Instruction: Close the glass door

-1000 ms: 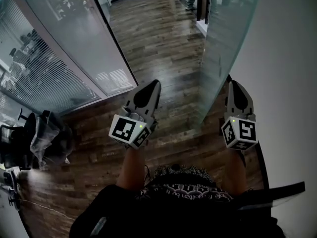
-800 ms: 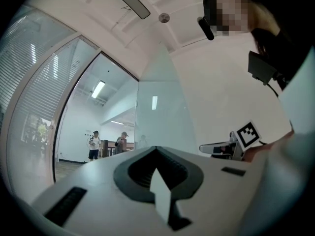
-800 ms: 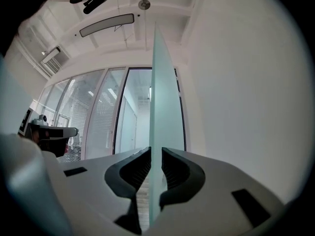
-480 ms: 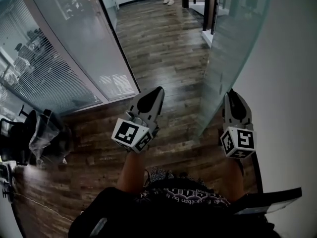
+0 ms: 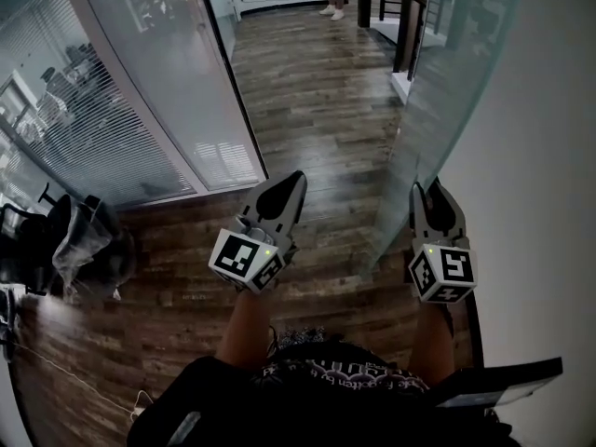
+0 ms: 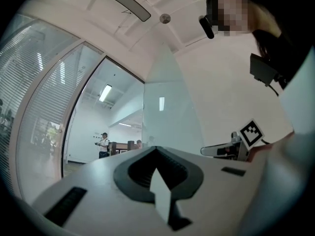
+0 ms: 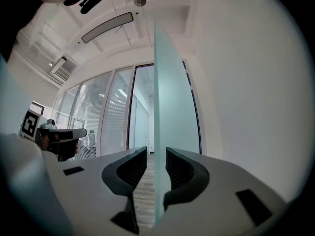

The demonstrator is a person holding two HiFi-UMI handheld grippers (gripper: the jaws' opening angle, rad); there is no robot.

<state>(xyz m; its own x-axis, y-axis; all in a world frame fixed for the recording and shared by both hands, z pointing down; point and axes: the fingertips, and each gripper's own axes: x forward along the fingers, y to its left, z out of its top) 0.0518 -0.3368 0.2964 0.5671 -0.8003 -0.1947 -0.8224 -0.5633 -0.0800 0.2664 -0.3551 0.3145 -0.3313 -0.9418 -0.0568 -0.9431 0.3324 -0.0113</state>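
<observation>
Nearest the glass door's bottom corner, the person's two forearms reach forward over a dark patterned shirt (image 5: 326, 371), each hand carrying a gripper with a marker cube on its back. The left gripper (image 5: 291, 181) hangs to the left of the glass door (image 5: 438, 91), apart from it; its jaws are pressed together with nothing between them, and its own view shows the tips meeting (image 6: 156, 150). The right gripper (image 5: 426, 190) sits at the door's near upright edge, between the pane and the white wall (image 5: 549, 203). Its jaws have just been opening and now stand spread, with the pane's edge (image 7: 160, 107) running up between them. The left pad (image 7: 132, 165) is clearly off the glass, and the right pad (image 7: 178, 168) lies just beside it. The door itself stands swung open, close along the wall, its pale green pane leaning away up the picture. Left of the door the wooden floor (image 5: 317, 110) stretches down a corridor. Further left is a glass partition (image 5: 140, 110) with blinds behind it, and a dark chair (image 5: 37, 250) stands at its near end. Far beyond the door, a person's legs and pale shoes (image 5: 333, 6) show at the corridor's end.
</observation>
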